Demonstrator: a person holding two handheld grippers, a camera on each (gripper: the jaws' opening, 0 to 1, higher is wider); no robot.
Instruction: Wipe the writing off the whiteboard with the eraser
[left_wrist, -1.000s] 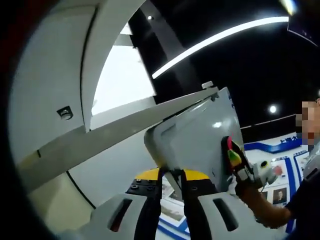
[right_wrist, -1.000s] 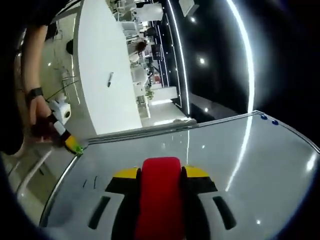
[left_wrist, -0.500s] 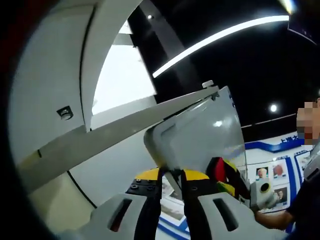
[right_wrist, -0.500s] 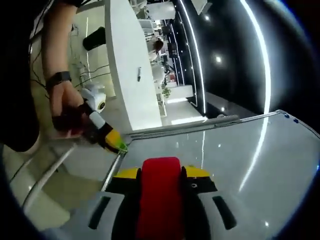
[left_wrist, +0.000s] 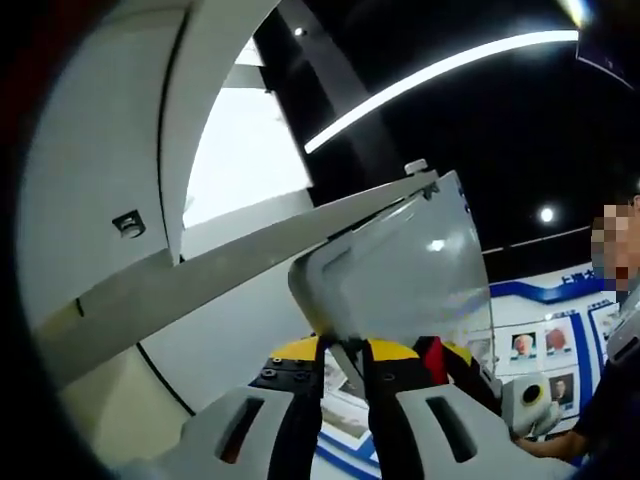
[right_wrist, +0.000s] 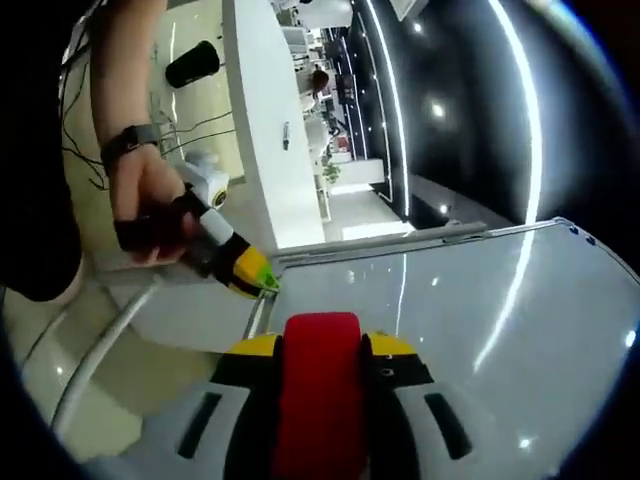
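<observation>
The right gripper (right_wrist: 320, 350) is closed on the red eraser (right_wrist: 318, 385), at the whiteboard (right_wrist: 470, 300) near its corner. The left gripper (left_wrist: 344, 352) clamps that corner edge.

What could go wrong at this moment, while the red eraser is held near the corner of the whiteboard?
1. The left gripper grips the whiteboard only at its corner, so the board may tilt or slip when pressed.
2. The red eraser in the right gripper sits close to that corner; a stroke may run off the edge or hit the left gripper.
3. Bright reflections cover the board, so faint marks might be missed.
</observation>
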